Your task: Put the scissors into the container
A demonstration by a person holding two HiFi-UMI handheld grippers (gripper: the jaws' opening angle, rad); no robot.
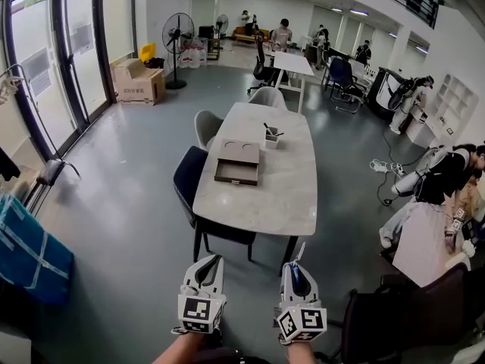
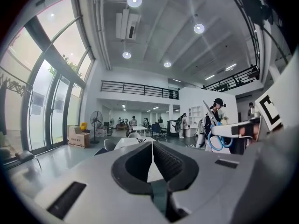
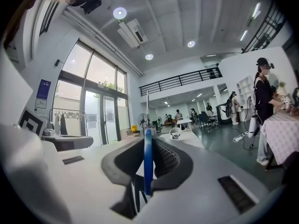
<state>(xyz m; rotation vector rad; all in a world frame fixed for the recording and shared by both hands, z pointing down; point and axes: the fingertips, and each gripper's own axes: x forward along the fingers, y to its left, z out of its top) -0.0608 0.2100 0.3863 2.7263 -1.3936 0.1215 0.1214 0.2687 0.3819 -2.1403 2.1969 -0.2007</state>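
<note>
The right claw (image 3: 149, 143) grips the scissors (image 3: 147, 171) by one thin handle, left claw (image 2: 152, 146) clenched empty, so they may swivel loose before the container (image 1: 270, 139).

Tray (image 1: 237, 162) and container (image 1: 271, 138) on table (image 1: 282, 192), chairs (image 1: 188, 176) along its left side

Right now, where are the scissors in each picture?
Head view: bottom middle, scissors in the right gripper.
Left gripper view: far right, blue handles showing.
Right gripper view: centre, edge-on between the jaws.
Shared landmark: the standing fan.
</note>
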